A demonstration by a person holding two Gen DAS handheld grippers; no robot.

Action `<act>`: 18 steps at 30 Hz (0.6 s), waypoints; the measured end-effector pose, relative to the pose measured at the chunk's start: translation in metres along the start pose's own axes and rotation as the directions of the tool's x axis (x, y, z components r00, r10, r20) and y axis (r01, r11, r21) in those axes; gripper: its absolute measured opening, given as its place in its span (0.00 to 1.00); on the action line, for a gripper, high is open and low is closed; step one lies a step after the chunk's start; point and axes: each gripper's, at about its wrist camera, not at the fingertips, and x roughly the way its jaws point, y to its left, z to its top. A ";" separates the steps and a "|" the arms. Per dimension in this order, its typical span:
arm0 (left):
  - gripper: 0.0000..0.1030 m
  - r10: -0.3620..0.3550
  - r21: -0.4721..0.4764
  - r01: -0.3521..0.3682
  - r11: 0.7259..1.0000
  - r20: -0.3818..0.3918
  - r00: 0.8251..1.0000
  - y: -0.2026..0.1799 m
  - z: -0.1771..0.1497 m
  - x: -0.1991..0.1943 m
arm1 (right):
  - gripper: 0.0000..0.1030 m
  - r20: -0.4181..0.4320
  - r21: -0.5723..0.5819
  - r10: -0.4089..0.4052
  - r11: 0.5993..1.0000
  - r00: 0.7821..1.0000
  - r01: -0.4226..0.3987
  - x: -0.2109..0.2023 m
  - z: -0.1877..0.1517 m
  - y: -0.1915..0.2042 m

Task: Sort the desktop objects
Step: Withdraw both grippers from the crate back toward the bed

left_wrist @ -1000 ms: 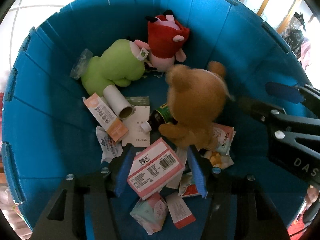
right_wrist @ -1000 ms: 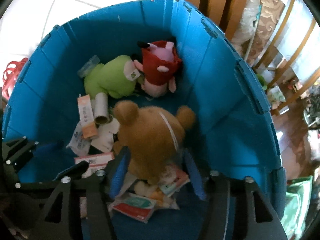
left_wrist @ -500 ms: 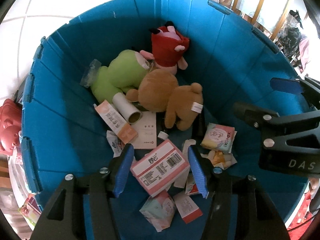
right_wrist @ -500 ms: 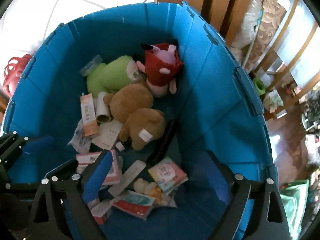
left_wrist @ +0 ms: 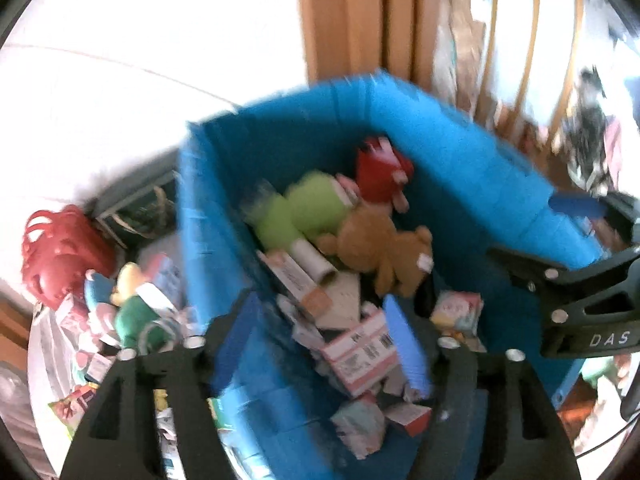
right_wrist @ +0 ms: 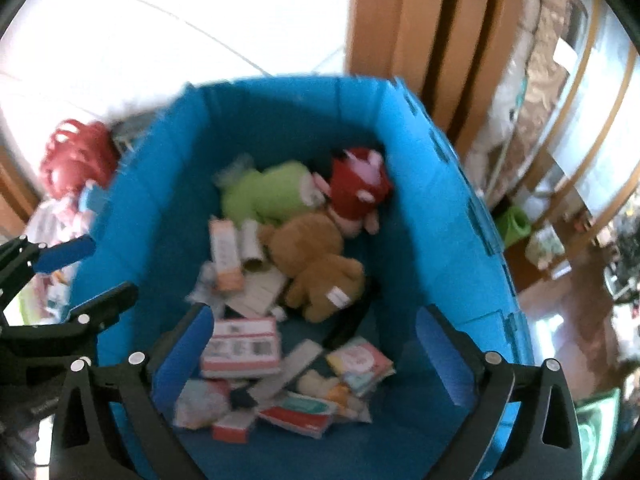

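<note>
Grippers, left (left_wrist: 326, 344) and right (right_wrist: 316, 356), jaws just widened, empty; brown plush bear (right_wrist: 316, 260) at frame centre in blue bin (right_wrist: 416, 184) looked soft, light, graspable mid-body.

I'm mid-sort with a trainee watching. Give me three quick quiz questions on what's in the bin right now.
1. True or false: the brown bear lies inside the blue bin.
2. Which toy touches the red plush on its left in the right wrist view: A) green plush B) pink box C) paper tube?
3. Fill in: the right tool, whose jaws have just been opening, holds ____.

Key: 1 true; 2 A; 3 nothing.
</note>
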 end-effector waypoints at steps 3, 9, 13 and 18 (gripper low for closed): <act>0.77 0.049 -0.046 -0.044 0.998 0.110 0.993 0.030 -0.019 -0.035 | 1.00 0.069 0.001 0.071 0.997 0.995 -0.071 -0.021 -0.007 0.023; 0.77 0.234 -0.150 -0.200 0.968 0.264 0.936 0.103 -0.073 -0.081 | 1.00 0.200 -0.052 0.226 0.974 0.953 -0.220 -0.052 -0.020 0.092; 0.77 0.342 -0.262 -0.278 0.924 0.240 0.909 0.157 -0.117 -0.090 | 1.00 0.226 -0.110 0.312 0.949 0.923 -0.294 -0.057 -0.029 0.145; 0.77 0.462 -0.375 -0.378 0.846 0.162 0.872 0.218 -0.175 -0.092 | 1.00 0.241 -0.169 0.390 0.919 0.889 -0.357 -0.055 -0.035 0.203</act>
